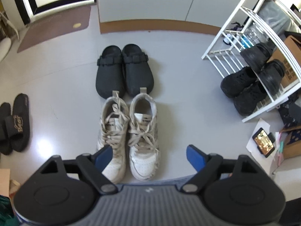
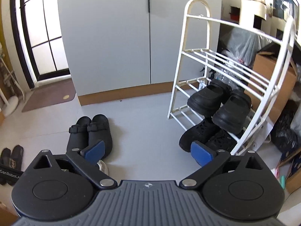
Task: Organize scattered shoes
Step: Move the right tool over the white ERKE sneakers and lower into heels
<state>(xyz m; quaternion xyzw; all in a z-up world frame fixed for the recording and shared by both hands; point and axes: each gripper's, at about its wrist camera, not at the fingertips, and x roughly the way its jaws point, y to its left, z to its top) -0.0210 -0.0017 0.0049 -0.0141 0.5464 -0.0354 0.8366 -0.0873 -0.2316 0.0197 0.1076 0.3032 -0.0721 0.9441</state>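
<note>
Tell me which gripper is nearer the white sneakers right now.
Left. The left gripper hangs open right above the white sneakers. The right gripper faces the shoe rack, sneakers barely visible under its left finger.

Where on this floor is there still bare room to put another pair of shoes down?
Bare floor lies between the black clogs and the white shoe rack, running up to the cabinet. Another open patch sits between the white sneakers and the black slides. The rack's lower shelves hold black shoes, with boxes crowding beside it.
</note>
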